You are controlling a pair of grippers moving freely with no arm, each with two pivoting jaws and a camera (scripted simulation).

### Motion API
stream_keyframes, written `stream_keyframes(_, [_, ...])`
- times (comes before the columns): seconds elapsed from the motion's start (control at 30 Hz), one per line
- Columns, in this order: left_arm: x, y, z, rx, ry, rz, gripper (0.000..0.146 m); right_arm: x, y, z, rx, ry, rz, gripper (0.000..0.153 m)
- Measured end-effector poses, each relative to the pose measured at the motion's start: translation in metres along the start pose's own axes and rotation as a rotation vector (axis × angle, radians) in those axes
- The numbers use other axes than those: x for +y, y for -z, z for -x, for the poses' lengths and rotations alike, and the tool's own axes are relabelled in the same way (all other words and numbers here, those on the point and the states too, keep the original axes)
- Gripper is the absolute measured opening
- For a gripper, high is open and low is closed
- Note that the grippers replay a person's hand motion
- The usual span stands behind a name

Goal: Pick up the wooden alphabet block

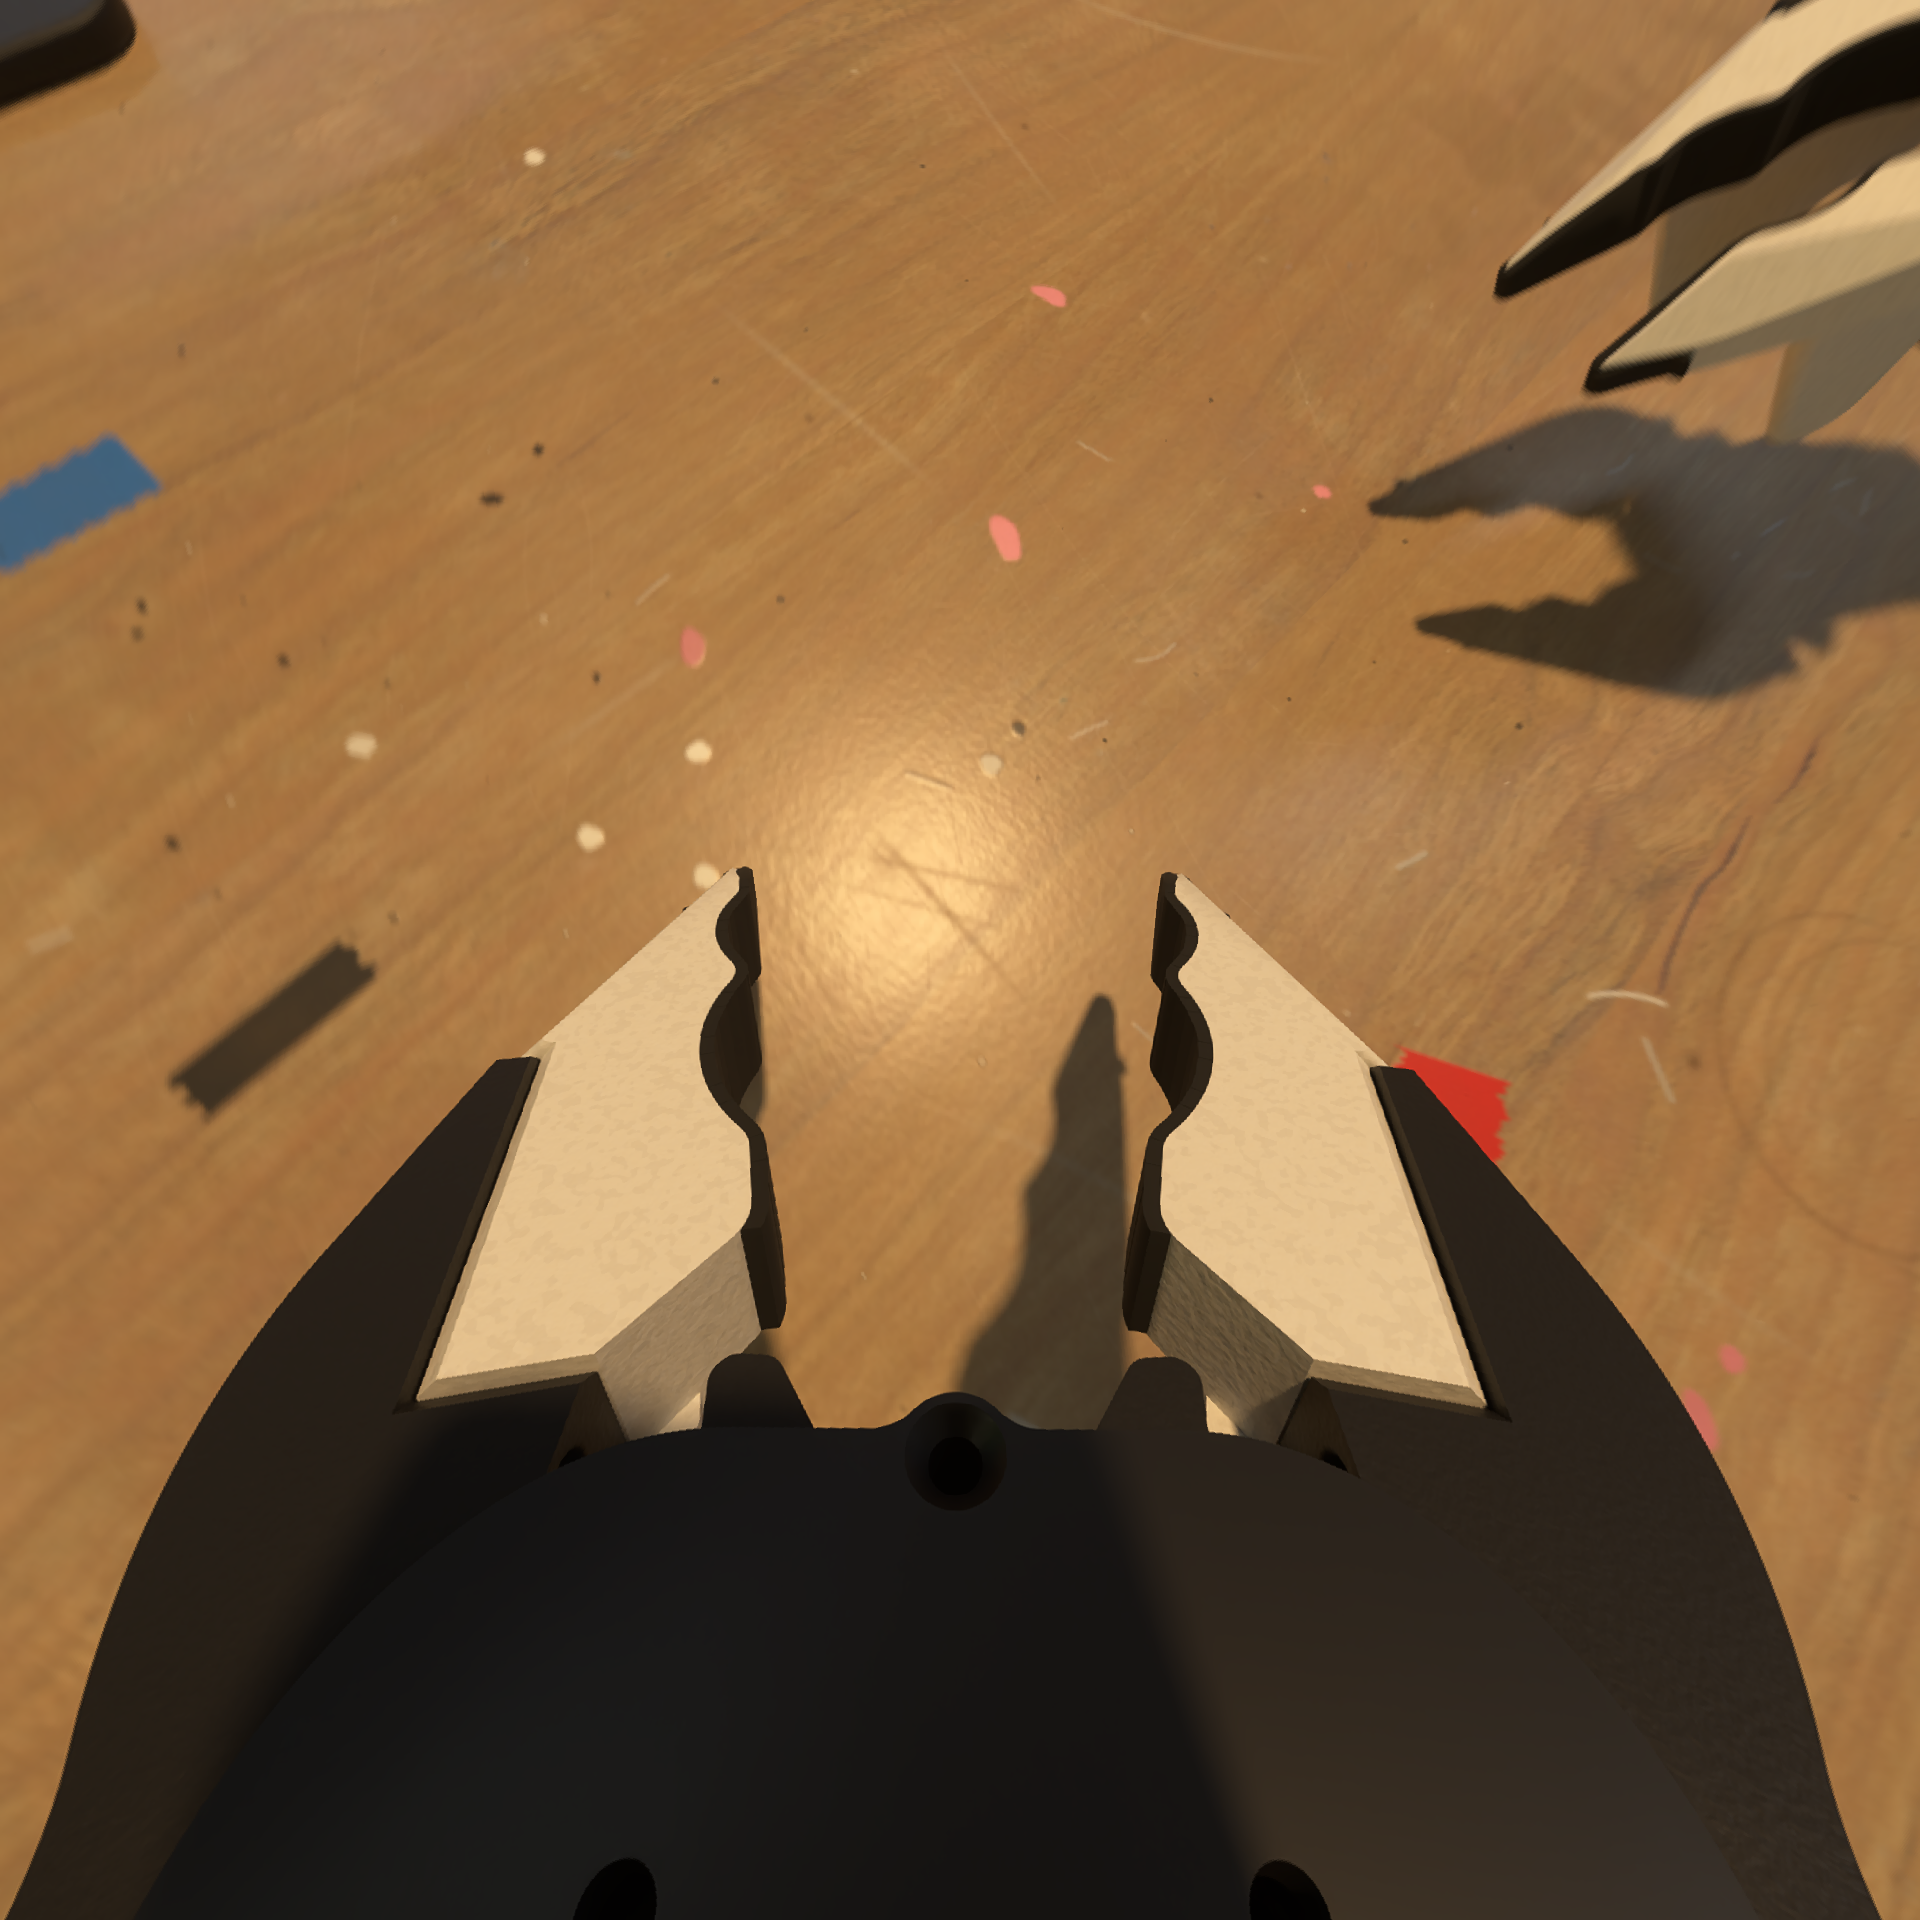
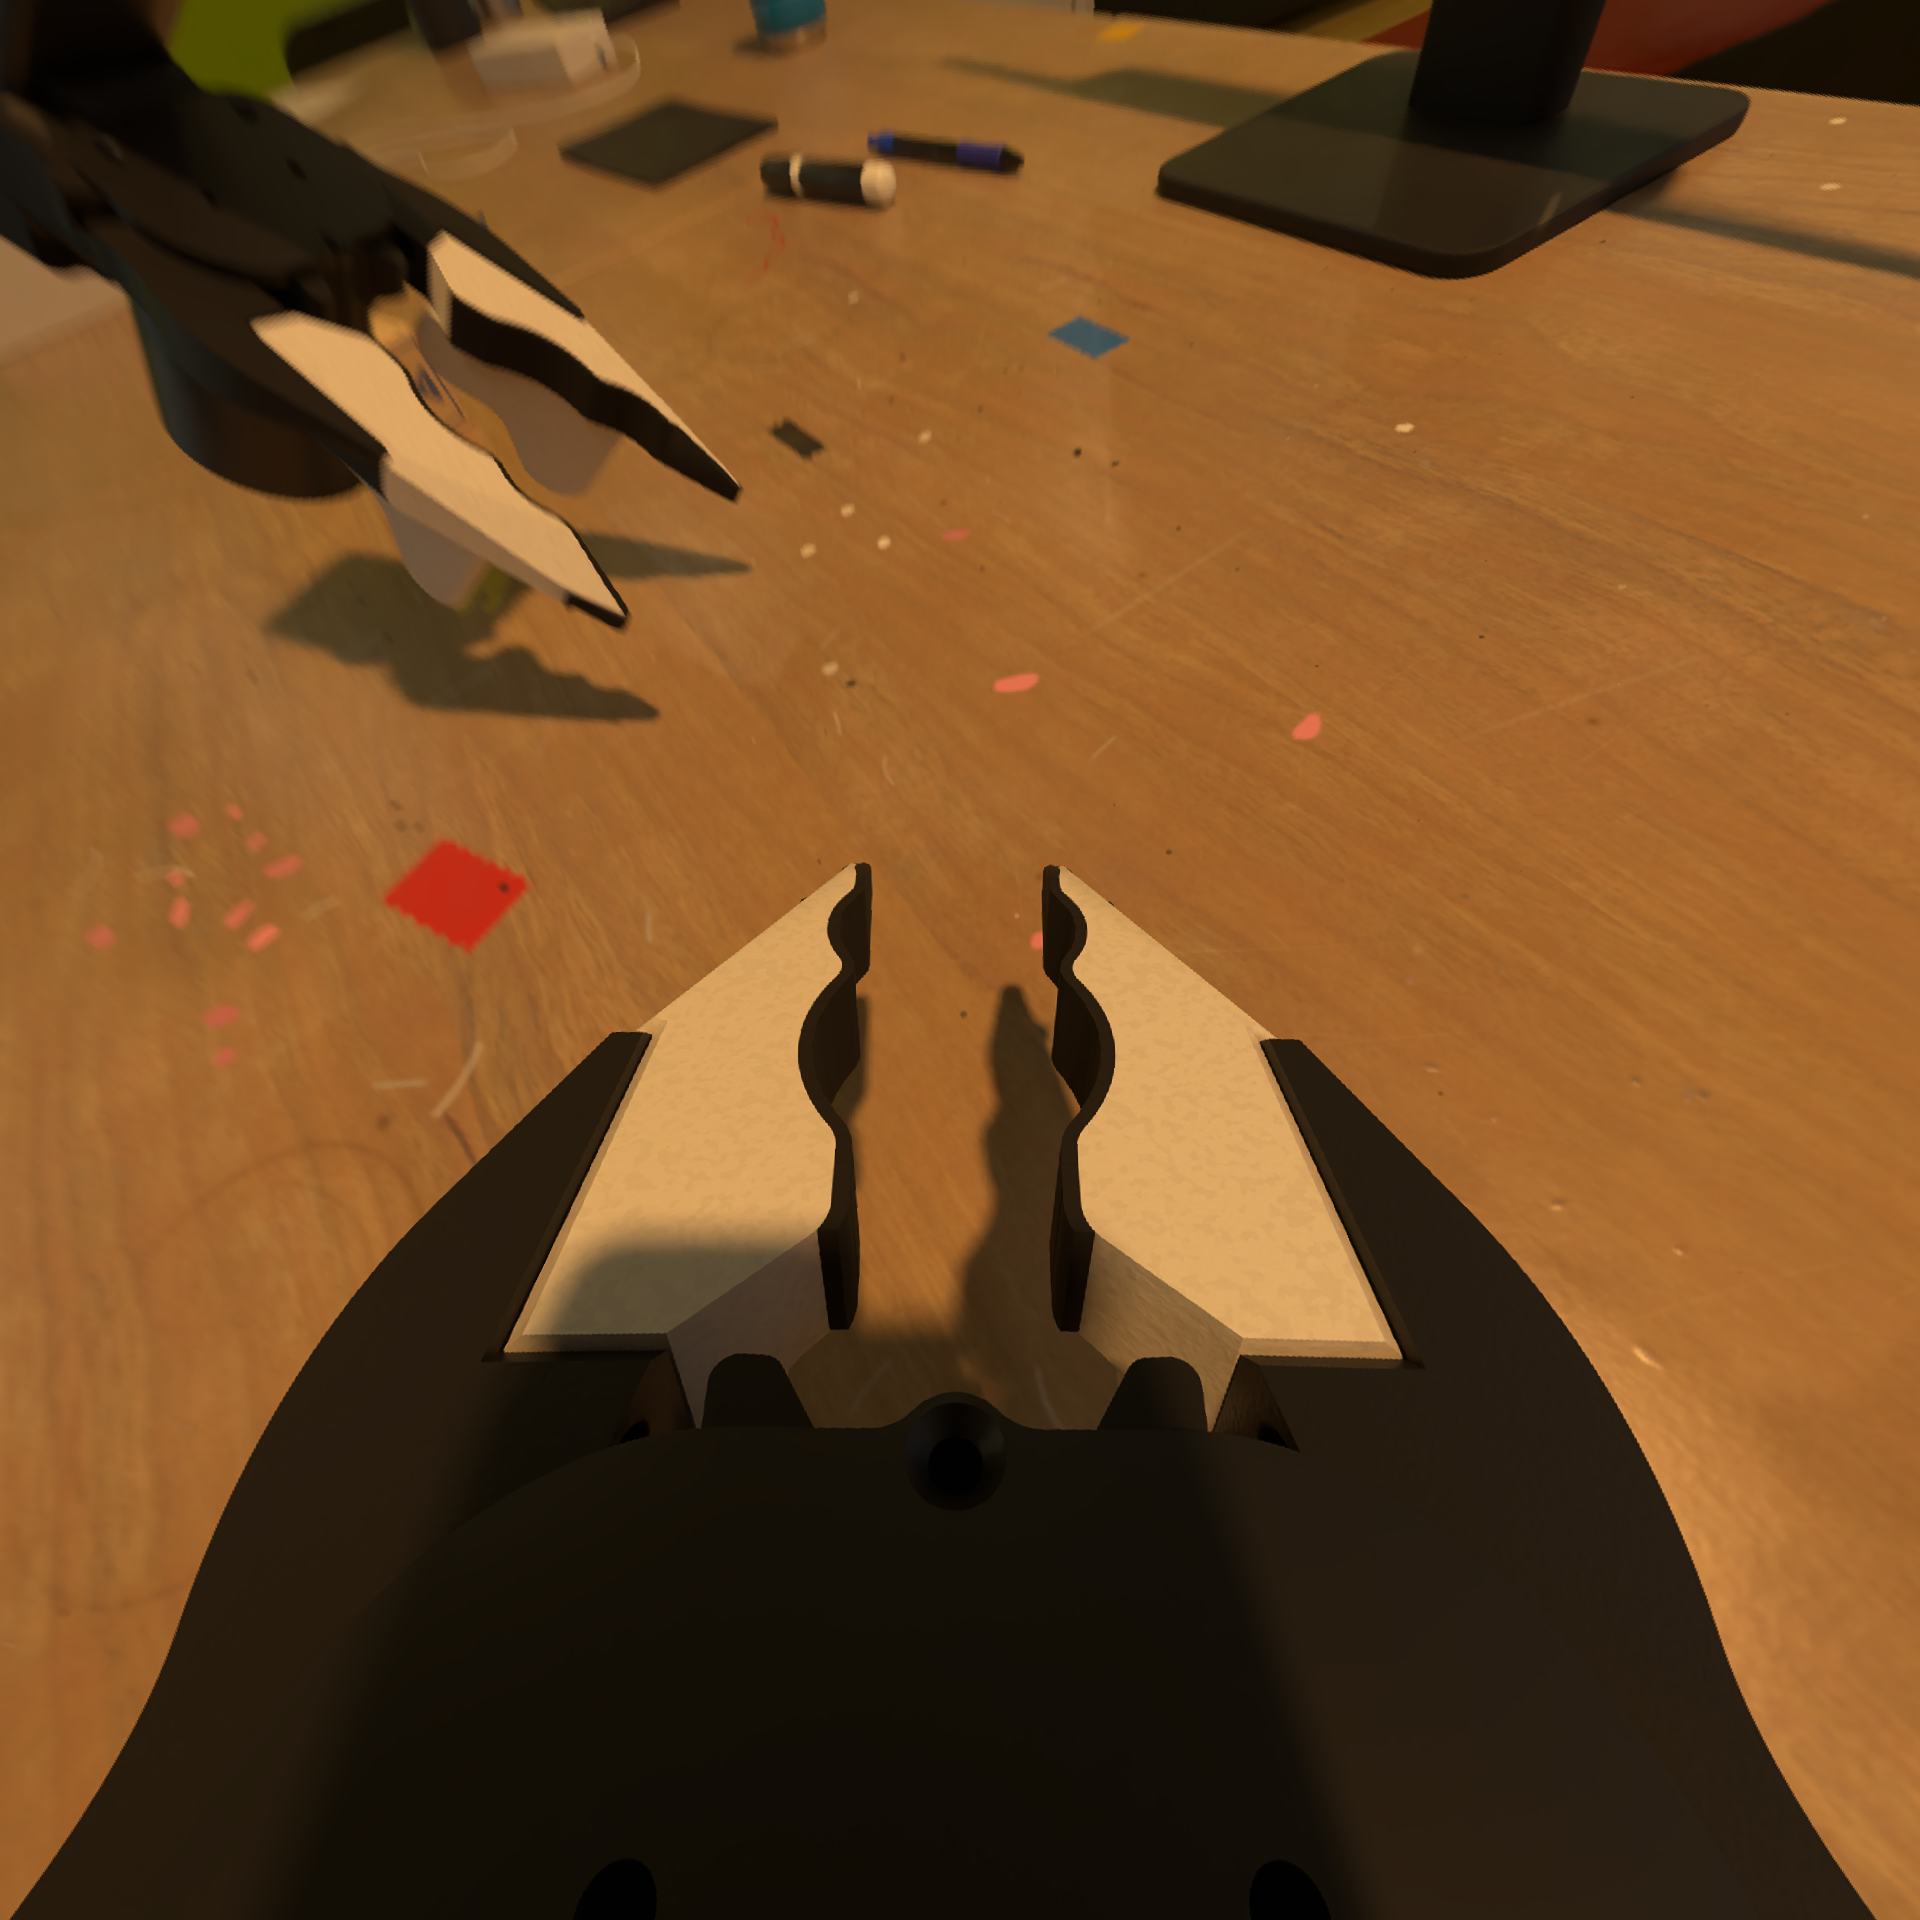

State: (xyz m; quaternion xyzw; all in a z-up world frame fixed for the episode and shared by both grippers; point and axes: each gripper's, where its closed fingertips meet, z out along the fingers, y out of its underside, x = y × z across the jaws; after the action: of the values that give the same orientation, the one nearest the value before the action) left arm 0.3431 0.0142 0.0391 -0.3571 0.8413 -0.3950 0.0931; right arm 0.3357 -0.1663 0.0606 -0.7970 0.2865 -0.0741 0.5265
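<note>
I cannot see a wooden alphabet block in either view. My left gripper (image 1: 956, 878) is open wide and empty, hovering over the bare wooden table (image 1: 935, 520). It also shows in the right wrist view (image 2: 675, 554) at the upper left, tilted down toward the table, with nothing clearly held. My right gripper (image 2: 956, 873) is open with a narrower gap and is empty, low over the table (image 2: 1351, 727). It also shows at the upper right of the left wrist view (image 1: 1548, 332). The two grippers point toward each other's area and are apart.
A black monitor stand base (image 2: 1455, 166) stands at the far right. Two markers (image 2: 945, 151) (image 2: 826, 179) and a black square pad (image 2: 665, 140) lie at the back. Flat tape patches mark the table: red (image 2: 457, 894), blue (image 1: 73, 499), black (image 1: 270, 1029).
</note>
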Motion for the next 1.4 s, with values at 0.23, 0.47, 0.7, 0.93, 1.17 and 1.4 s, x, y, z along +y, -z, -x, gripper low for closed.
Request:
stream_keyframes(0.23, [0.003, 0.012, 0.019, -0.107, 0.045, -0.070, 0.075, 0.007, -0.012, 0.015, -0.021, 0.104, 0.058, 0.031])
stream_keyframes(0.47, [-0.034, 0.080, 0.007, -0.255, 0.066, -0.356, 0.075, -0.011, -0.031, 0.037, -0.107, 0.198, 0.020, 0.029])
stream_keyframes(0.7, [-0.007, 0.262, 0.063, -0.739, 0.390, -0.624, 0.067, -0.020, -0.057, 0.068, -0.281, 0.166, 0.040, 0.030])
stream_keyframes(0.93, [0.131, 0.286, 0.116, -1.041, 0.633, -0.395, 0.065, -0.020, -0.066, 0.078, -0.310, 0.182, 0.059, 0.030])
stream_keyframes(1.17, [0.135, 0.261, 0.123, -0.972, 0.595, -0.317, 0.054, -0.014, -0.065, 0.076, -0.280, 0.210, 0.075, 0.030])
stream_keyframes(1.4, [0.151, 0.243, 0.133, -0.993, 0.629, -0.054, 0.077, -0.011, -0.053, 0.062, -0.251, 0.132, 0.068, 0.030])
